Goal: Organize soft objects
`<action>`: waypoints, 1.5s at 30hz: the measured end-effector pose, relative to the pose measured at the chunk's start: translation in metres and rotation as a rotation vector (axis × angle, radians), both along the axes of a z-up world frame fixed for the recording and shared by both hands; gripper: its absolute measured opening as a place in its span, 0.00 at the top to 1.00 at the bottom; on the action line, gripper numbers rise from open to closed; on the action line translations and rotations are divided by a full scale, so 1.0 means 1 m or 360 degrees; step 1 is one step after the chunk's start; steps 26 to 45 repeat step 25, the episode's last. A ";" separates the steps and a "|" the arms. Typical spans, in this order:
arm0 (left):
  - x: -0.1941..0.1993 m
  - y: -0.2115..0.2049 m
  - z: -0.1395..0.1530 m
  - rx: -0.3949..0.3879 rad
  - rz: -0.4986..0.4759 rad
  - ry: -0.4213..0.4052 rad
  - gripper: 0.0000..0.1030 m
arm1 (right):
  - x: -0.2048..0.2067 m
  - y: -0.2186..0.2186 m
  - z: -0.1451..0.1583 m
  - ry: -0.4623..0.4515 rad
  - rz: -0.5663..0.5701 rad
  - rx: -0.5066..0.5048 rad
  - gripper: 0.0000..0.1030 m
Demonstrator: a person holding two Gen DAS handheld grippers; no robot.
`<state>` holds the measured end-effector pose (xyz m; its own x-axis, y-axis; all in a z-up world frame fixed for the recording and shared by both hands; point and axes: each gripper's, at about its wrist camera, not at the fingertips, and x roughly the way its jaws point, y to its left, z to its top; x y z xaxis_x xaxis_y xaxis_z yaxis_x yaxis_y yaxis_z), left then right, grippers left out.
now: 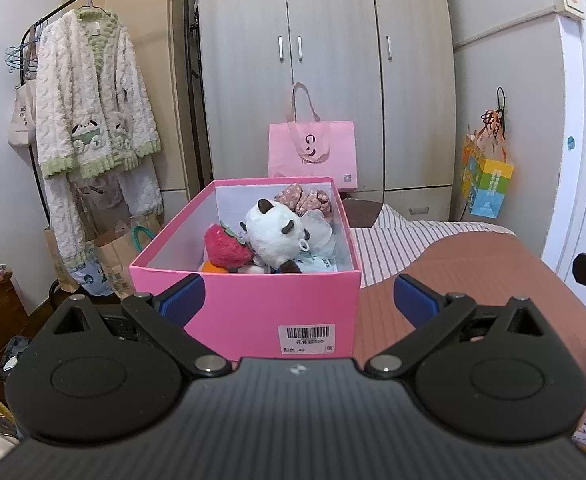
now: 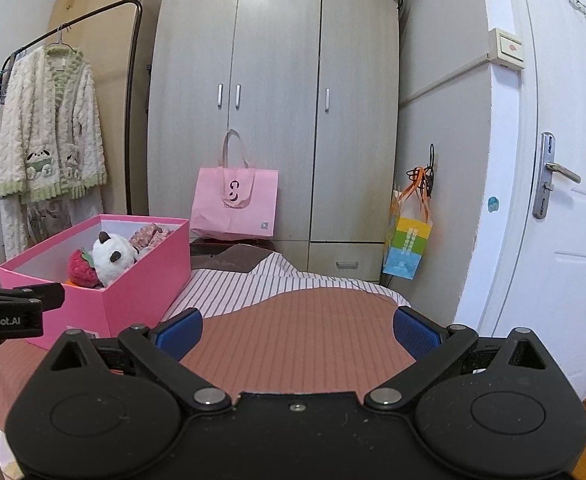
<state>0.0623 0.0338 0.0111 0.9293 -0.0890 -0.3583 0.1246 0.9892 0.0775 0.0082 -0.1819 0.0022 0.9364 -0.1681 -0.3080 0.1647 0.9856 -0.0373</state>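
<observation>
A pink box (image 1: 253, 312) stands on the bed and holds several soft toys: a white panda plush (image 1: 273, 236), a red strawberry plush (image 1: 227, 246) and a floral fabric piece (image 1: 305, 200). My left gripper (image 1: 299, 300) is open just in front of the box, its blue pads on either side of the near wall, holding nothing. In the right wrist view the same box (image 2: 133, 296) sits at the left with the panda (image 2: 113, 256) showing. My right gripper (image 2: 297, 332) is open over the bare pink bedspread (image 2: 301, 332), empty.
A pink tote bag (image 1: 313, 152) leans on the grey wardrobe (image 1: 325, 60) behind the bed. A fluffy robe (image 1: 93, 120) hangs on a rack at left, paper bags below. A colourful bag (image 2: 409, 248) hangs beside the white door (image 2: 565, 200). Striped sheet (image 2: 253, 284) lies further back.
</observation>
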 end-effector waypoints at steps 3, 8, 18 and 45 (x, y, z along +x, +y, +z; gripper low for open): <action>0.000 -0.001 -0.001 0.0013 0.0012 -0.0006 0.00 | 0.001 0.001 -0.001 0.0001 -0.0007 -0.0009 0.00; 0.000 0.000 -0.001 0.0014 0.0029 -0.0009 0.00 | 0.003 0.001 -0.002 0.0014 -0.0021 -0.0006 0.00; 0.001 0.002 -0.001 -0.0016 0.0013 0.0016 0.00 | 0.007 -0.001 -0.005 0.0044 -0.0038 0.0004 0.00; 0.000 0.003 0.000 -0.0011 0.0019 0.0014 0.00 | 0.009 0.000 -0.005 0.0059 -0.0036 0.0000 0.00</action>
